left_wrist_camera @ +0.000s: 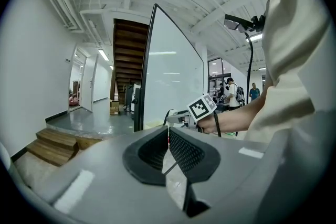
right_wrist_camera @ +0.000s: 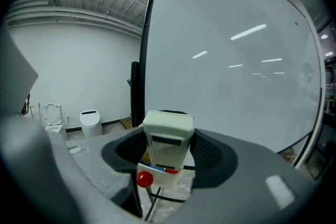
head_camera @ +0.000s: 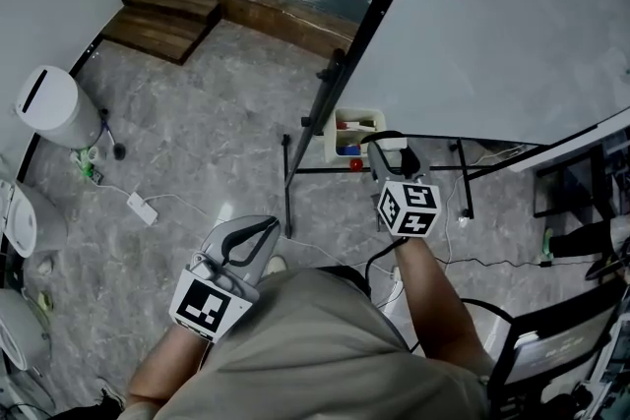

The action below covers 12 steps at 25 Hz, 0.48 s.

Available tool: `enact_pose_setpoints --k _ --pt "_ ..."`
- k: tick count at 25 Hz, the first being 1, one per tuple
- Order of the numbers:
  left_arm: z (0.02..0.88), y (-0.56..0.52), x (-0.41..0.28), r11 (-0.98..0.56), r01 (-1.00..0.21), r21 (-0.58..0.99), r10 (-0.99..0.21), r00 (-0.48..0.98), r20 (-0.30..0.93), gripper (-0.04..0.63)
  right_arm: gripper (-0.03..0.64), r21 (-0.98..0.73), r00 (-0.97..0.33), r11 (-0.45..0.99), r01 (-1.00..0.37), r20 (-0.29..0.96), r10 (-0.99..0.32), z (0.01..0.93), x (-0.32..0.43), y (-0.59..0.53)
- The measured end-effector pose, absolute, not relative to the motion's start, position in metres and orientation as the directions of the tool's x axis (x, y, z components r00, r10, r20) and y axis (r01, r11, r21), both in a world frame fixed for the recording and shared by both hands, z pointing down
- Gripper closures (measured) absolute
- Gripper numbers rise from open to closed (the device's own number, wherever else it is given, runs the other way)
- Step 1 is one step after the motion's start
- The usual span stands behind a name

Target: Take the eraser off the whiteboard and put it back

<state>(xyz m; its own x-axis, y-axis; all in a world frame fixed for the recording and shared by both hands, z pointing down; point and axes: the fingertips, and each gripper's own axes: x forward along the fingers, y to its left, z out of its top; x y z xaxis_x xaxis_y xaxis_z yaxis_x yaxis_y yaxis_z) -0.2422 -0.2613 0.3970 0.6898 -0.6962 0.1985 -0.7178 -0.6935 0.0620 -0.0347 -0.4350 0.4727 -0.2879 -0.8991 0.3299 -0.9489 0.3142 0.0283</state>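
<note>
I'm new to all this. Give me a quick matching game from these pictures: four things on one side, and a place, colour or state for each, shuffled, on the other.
Things:
1. eraser
2. left claw
3. steps
4. marker tray

Descriptions:
A. shut, empty
B. under the whiteboard
C. brown wood
D. gripped in the right claw

Pairs: 1-D, 2-A, 3-C, 4-B.
</note>
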Motion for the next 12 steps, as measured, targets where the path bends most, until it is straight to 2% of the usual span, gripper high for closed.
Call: enact_pose_setpoints --k 12 --pt "0.401 -0.268 -0.248 -0.684 -0.726 0.074 -0.700 0.682 0.213 0.583 0.354 0.041 -0.266 0.303 -0.952 0.380 -0.886 0.511 -0.040 -0.445"
